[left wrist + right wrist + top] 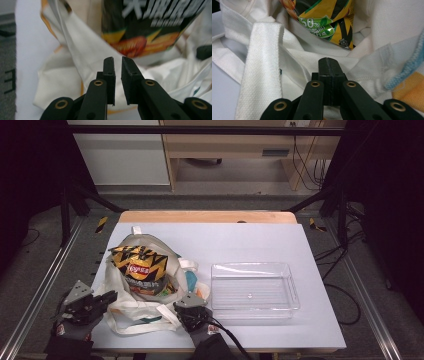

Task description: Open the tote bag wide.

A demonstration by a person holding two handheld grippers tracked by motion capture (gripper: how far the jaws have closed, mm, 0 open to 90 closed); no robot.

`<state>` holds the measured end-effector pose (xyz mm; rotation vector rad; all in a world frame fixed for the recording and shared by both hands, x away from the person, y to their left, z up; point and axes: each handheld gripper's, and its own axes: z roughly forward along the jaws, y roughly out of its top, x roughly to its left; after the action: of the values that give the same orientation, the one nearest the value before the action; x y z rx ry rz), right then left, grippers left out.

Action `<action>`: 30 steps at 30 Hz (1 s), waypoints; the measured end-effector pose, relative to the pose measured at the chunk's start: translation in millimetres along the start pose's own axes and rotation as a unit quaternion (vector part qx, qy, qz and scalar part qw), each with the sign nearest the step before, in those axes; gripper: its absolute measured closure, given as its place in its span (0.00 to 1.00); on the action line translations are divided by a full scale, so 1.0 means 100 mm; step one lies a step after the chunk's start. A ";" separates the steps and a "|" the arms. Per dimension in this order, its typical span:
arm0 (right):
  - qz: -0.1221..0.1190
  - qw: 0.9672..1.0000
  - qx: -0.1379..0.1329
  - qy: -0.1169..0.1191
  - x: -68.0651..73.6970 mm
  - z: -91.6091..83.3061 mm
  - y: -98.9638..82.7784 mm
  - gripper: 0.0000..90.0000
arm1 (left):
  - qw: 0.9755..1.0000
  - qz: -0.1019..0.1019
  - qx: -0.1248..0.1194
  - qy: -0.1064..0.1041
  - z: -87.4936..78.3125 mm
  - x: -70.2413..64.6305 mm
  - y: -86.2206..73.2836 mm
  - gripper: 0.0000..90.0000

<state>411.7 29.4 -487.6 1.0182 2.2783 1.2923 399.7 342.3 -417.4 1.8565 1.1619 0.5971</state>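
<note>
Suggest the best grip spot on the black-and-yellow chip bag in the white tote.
Probably pinch the black-and-yellow chip bag by its crimped top edge, coming from above at the table's far side: that end sticks out of the white canvas tote bag, while cloth wraps its lower part.

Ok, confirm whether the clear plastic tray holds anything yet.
No, the clear plastic tray lies bare on the white table.

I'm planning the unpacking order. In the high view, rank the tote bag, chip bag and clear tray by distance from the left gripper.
1. tote bag, right beside the left gripper.
2. chip bag, up inside the tote.
3. clear tray, far right.
</note>
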 end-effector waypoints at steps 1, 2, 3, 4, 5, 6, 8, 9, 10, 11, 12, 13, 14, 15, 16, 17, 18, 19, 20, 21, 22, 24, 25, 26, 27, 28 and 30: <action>0.001 1.000 0.000 0.001 0.00 0.00 0.00 1.00 | 1.000 -0.001 -0.011 0.004 -0.03 0.01 0.04 0.90; 0.000 1.000 0.001 0.001 0.00 0.00 0.00 1.00 | 1.000 -0.002 -0.021 0.010 -0.05 0.03 0.09 0.90; 0.001 1.000 0.001 0.001 0.00 0.00 0.00 1.00 | 0.999 -0.003 -0.032 0.017 -0.06 0.06 0.13 0.91; 0.001 1.000 0.001 0.001 0.00 0.00 0.00 1.00 | 0.999 -0.004 -0.041 0.023 -0.06 0.08 0.17 0.92; 0.000 1.000 0.001 0.001 0.00 0.00 0.00 1.00 | 0.999 -0.005 -0.047 0.027 -0.04 0.11 0.21 0.94; 0.000 1.000 0.001 0.001 0.00 0.00 0.00 1.00 | 0.998 -0.006 -0.052 0.032 -0.02 0.14 0.25 0.95; 0.000 1.000 0.000 0.001 0.00 0.00 0.00 1.00 | 0.997 -0.004 -0.059 0.040 0.05 0.19 0.31 0.98; 0.000 1.000 0.000 0.001 0.00 0.00 0.00 1.00 | 0.997 0.000 -0.060 0.044 0.09 0.21 0.34 0.99; 0.001 1.000 0.000 0.001 0.00 0.00 0.00 1.00 | 0.997 0.003 -0.064 0.047 0.14 0.24 0.36 0.99; 0.000 1.000 0.000 0.001 0.00 0.00 0.00 1.00 | 0.996 0.005 -0.071 0.048 0.18 0.26 0.38 0.99; -0.001 1.000 0.000 0.001 0.00 0.00 0.00 1.00 | 0.996 0.007 -0.073 0.049 0.21 0.28 0.39 1.00; -0.001 1.000 -0.001 0.000 0.00 0.00 0.00 1.00 | 0.996 0.013 -0.074 0.056 0.25 0.30 0.40 1.00; -0.001 1.000 0.000 0.001 0.00 0.00 0.00 1.00 | 0.995 0.013 -0.074 0.065 0.30 0.31 0.41 1.00; 0.000 1.000 -0.001 0.000 0.00 0.00 0.00 1.00 | 0.995 0.014 -0.071 0.068 0.33 0.33 0.41 1.00; -0.001 1.000 -0.001 0.000 0.00 0.00 0.00 1.00 | 0.995 0.014 -0.065 0.073 0.38 0.35 0.41 1.00; 0.000 1.000 -0.001 0.000 0.00 0.00 0.00 1.00 | 0.995 0.016 -0.060 0.079 0.43 0.37 0.40 1.00; -0.001 1.000 -0.001 0.000 0.00 0.00 0.00 1.00 | 0.995 0.019 -0.055 0.083 0.47 0.38 0.38 1.00; -0.001 1.000 -0.001 -0.001 0.00 0.00 0.00 1.00 | 0.995 0.019 -0.051 0.086 0.52 0.40 0.36 1.00; -0.001 1.000 -0.001 -0.001 0.00 0.00 0.00 1.00 | 0.995 0.020 -0.043 0.091 0.55 0.42 0.34 1.00; -0.001 1.000 -0.001 -0.001 0.00 0.00 0.00 1.00 | 0.995 0.021 -0.037 0.094 0.59 0.43 0.32 1.00; -0.001 1.000 -0.002 -0.001 0.00 0.00 0.00 1.00 | 0.995 0.014 -0.035 0.092 0.62 0.46 0.29 1.00; 0.000 1.000 -0.001 -0.001 0.01 0.00 0.00 1.00 | 0.995 -0.001 -0.024 0.093 0.66 0.52 0.23 1.00; -0.001 1.000 -0.001 -0.001 0.00 0.00 0.00 1.00 | 0.996 -0.008 -0.013 0.085 0.69 0.55 0.19 1.00; 0.000 1.000 -0.001 -0.001 0.01 0.00 0.00 1.00 | 0.996 -0.005 -0.005 0.085 0.72 0.56 0.15 1.00; 0.001 1.000 -0.002 -0.001 0.01 -0.01 0.00 1.00 | 0.997 -0.003 0.002 0.082 0.75 0.58 0.12 1.00; 0.001 1.000 -0.002 -0.001 0.01 -0.01 0.00 1.00 | 0.997 -0.005 0.004 0.080 0.76 0.58 0.10 1.00; 0.000 1.000 -0.002 -0.001 0.01 -0.01 0.00 1.00 | 0.997 -0.004 0.006 0.078 0.77 0.58 0.09 1.00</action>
<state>410.6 29.4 -487.6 1.0178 2.2731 1.2936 487.8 360.4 -452.5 1.8404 1.2755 0.7428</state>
